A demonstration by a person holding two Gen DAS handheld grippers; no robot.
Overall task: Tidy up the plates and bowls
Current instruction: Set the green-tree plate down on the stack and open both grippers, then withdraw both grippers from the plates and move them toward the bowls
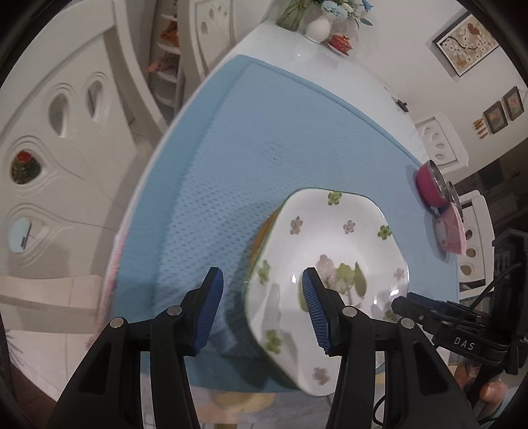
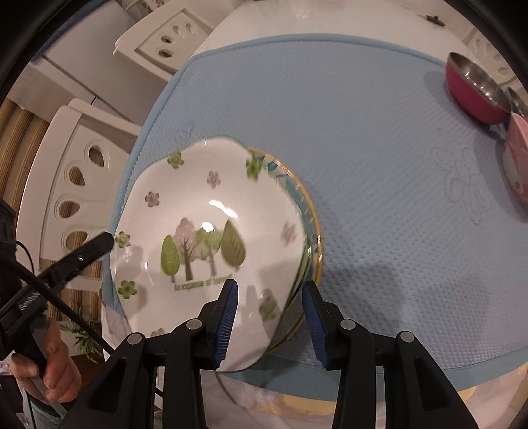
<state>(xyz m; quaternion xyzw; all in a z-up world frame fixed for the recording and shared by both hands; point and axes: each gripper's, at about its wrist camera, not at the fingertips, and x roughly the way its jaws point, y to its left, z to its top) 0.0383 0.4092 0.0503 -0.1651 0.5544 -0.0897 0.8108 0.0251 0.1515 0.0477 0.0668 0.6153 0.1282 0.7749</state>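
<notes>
A white plate with trees and flowers [image 2: 211,231] lies on top of a gold-rimmed plate [image 2: 312,231] at the near edge of the blue mat [image 2: 363,148]. It also shows in the left wrist view [image 1: 330,250], with the lower plate's edge [image 1: 260,237] peeking out on its left. My right gripper [image 2: 269,316] is open, its jaws astride the plates' near right rim. My left gripper [image 1: 262,307] is open, astride the white plate's near left rim. A red bowl with a steel inside [image 2: 475,89] and a pink bowl [image 2: 518,165] stand at the mat's far right.
The red bowl [image 1: 429,184] and pink bowl [image 1: 450,231] show at the right in the left wrist view. A white vase of flowers [image 1: 318,28] and a small red dish [image 1: 341,43] stand at the table's far end. White chairs [image 2: 76,184] surround the table.
</notes>
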